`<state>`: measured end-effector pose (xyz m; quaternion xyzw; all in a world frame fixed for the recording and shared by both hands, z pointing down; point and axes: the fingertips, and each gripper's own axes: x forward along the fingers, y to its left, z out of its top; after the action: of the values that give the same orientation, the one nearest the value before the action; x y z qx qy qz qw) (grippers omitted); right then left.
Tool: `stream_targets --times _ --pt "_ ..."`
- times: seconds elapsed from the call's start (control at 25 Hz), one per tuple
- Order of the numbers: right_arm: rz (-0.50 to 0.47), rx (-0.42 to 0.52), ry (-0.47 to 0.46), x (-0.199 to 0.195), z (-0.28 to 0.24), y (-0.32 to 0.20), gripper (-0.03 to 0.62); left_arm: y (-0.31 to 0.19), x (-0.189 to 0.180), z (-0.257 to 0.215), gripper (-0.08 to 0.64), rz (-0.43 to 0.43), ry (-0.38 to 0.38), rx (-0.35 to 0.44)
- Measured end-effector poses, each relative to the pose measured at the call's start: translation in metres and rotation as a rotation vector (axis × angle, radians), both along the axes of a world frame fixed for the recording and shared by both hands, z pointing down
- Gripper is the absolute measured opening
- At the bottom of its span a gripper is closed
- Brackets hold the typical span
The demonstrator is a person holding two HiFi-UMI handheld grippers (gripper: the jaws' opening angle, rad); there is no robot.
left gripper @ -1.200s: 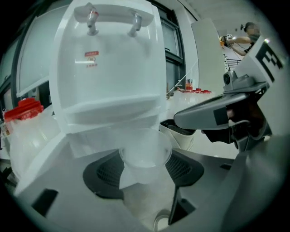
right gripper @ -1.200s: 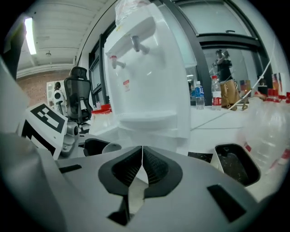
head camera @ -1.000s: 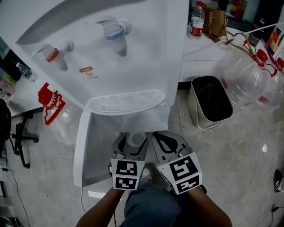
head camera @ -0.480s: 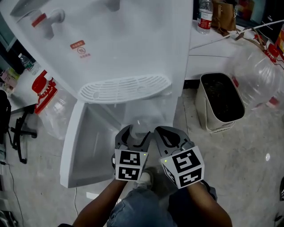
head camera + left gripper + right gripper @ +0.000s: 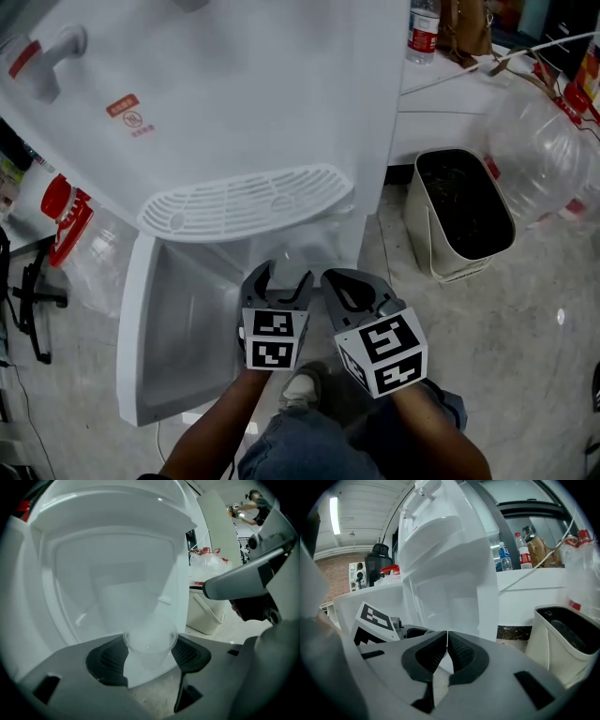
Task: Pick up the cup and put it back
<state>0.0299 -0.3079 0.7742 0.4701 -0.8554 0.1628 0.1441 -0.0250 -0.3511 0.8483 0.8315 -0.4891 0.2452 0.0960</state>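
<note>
A clear plastic cup (image 5: 150,645) sits upright between the pads of my left gripper (image 5: 150,654), which is shut on its sides. In the head view the left gripper (image 5: 281,277) holds the faint cup (image 5: 288,266) just in front of the open lower compartment of the white water dispenser (image 5: 262,103), below the drip grille (image 5: 246,201). My right gripper (image 5: 336,279) hovers right beside it. Its pads (image 5: 459,651) are pressed together with nothing between them.
The dispenser's lower door (image 5: 141,328) hangs open to the left. A cream waste bin (image 5: 459,211) stands on the floor at the right, with large clear water bottles (image 5: 539,141) behind it. Another bottle with a red cap (image 5: 67,220) lies at the left.
The view has swung so the dispenser fills more of the frame. Both grippers, the left one still holding the cup, have edged closer to the grille and the open compartment.
</note>
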Motion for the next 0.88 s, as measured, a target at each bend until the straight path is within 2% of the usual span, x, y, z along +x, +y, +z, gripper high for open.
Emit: stream_targets --times 0.2,0.88 --pt "0.020 -0.008 0.009 0.005 0.008 -0.013 0.021 -0.021 0.000 0.016 0.284 -0.008 0.016 -0.004" --pt "0.041 -0.042 0.049 0.010 0.032 -0.030 0.021 -0.077 -0.004 0.072 0.287 -0.010 0.000 -0.050"
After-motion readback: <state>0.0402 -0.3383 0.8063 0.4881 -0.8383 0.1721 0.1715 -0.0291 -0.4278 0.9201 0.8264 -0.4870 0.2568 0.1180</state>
